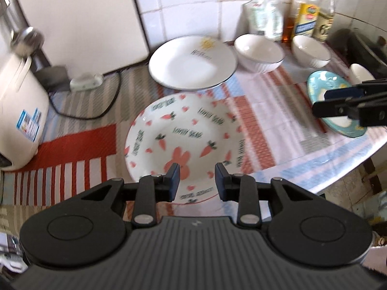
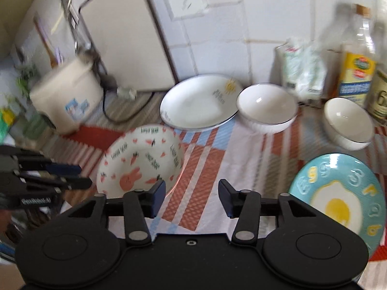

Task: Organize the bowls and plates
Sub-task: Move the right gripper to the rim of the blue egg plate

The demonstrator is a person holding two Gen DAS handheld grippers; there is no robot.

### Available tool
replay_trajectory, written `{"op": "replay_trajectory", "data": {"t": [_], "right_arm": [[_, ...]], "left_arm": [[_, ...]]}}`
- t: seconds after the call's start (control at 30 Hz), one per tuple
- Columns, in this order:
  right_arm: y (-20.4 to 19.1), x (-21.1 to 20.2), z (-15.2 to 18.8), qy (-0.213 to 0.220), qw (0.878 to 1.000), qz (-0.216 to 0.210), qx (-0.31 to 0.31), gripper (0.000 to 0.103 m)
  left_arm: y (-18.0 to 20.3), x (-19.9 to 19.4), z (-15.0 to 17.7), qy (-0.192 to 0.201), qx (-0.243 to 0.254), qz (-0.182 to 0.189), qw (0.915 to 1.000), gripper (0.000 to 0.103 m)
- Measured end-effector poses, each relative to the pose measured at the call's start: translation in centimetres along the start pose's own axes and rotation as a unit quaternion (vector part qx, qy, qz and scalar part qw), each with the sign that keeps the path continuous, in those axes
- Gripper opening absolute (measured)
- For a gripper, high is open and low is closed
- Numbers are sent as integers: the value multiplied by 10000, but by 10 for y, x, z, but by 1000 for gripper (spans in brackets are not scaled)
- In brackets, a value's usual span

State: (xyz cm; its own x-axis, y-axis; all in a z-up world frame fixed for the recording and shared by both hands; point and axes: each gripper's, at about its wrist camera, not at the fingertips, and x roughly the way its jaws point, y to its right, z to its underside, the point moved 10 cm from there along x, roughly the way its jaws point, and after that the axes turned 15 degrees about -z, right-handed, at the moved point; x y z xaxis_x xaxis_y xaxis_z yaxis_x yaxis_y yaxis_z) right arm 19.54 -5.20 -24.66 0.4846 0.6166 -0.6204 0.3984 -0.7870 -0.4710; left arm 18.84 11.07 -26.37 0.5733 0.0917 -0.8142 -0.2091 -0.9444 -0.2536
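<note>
Carrot plate [image 1: 183, 142] lies straight ahead of the left gripper [image 1: 197, 181]; both grippers' jaws gape empty.

1. The carrot plate [image 1: 183, 140] looks like glossy glazed ceramic.
2. Behind it, the sun plate [image 1: 192, 62] and white bowl [image 1: 258, 53] share that smooth sheen.
3. The striped cloth [image 1: 261, 130] beneath looks matt and woven.
4. Left of the carrot plate, the rice cooker [image 1: 20, 113] is smooth plastic.
</note>
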Motion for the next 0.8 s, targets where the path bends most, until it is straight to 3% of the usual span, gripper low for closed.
{"op": "replay_trajectory", "data": {"t": [0.13, 0.43, 0.8], "right_arm": [[13, -40, -9, 306, 9994, 41, 133, 61], [46, -119, -25, 648, 9969, 437, -30, 67], [99, -179, -17, 695, 9927, 962, -203, 70]], "left_arm": [[15, -18, -19, 131, 2, 111, 9999, 39], [62, -65, -67, 653, 203, 324, 9971, 41], [139, -63, -100, 781, 442, 461, 9949, 49]]}}
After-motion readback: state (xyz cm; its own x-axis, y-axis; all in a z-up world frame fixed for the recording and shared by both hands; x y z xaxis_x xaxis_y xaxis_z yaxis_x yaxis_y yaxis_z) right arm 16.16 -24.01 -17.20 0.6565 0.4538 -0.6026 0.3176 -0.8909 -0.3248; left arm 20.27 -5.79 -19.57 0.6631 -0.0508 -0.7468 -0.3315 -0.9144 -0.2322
